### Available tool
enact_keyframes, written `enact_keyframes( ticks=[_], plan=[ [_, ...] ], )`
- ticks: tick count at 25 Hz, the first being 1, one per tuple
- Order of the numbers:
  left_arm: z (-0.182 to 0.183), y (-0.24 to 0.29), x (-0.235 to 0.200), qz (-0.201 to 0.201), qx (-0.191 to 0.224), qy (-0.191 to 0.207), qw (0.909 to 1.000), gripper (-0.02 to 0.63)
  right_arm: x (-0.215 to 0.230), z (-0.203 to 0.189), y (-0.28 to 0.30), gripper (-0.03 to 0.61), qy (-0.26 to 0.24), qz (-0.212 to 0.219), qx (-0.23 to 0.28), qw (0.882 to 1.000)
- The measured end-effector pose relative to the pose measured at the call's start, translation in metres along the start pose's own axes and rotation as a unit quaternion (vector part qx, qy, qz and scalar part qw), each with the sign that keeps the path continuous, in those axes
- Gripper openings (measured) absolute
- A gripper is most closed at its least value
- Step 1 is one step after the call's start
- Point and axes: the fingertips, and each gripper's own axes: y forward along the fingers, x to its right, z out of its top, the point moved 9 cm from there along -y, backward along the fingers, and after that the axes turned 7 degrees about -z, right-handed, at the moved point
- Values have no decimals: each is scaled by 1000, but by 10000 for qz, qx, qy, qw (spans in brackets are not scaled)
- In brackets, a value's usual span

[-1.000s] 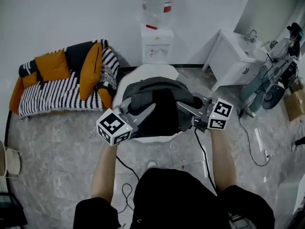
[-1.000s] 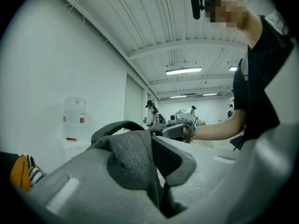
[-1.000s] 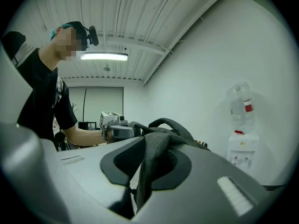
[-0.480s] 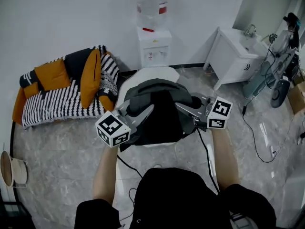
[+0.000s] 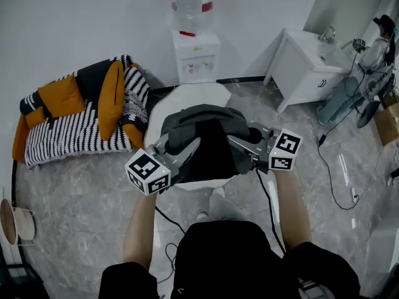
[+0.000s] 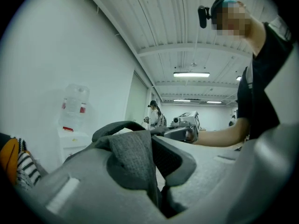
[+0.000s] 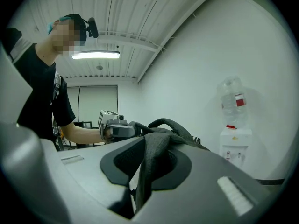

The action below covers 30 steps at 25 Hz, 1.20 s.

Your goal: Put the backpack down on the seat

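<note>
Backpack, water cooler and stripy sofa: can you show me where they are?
backpack point(image 5: 214, 147), head view, its black middle panel.
water cooler point(image 5: 196, 60), head view, its white front.
stripy sofa point(image 5: 65, 139), head view, its striped seat.

Lighting was bright and flat, mostly from a ceiling lamp point(image 6: 191, 74) that blew out to pure white in both gripper views. Those two were heavy fisheye with black corners, and the close foreground below the lamp went soft. The head view was sharp, with faint shadows on the floor point(image 5: 75, 185), bent edges, and the backpack point(image 5: 209, 139) a dark lump.
</note>
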Motion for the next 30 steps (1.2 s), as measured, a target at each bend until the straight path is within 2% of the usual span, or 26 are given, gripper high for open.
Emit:
enact_keyframes(
  ticks=[5,14,20,30],
  plan=[
    [-6,23,-29,142,-1,-287,9995,24,41,-6,9,49,145,56,-51,9999],
    [3,65,-78,395,-100,-412,9983,25,114,-2,18,49,213,260,-53,9994],
    [-3,84,-92,585,-109,-572,9966,25,146,-6,23,49,527,227,180,9982],
    [-24,83,-135,624,-217,-987,9929,25,171,-27,53,49,815,25,47,9967]
  ],
)
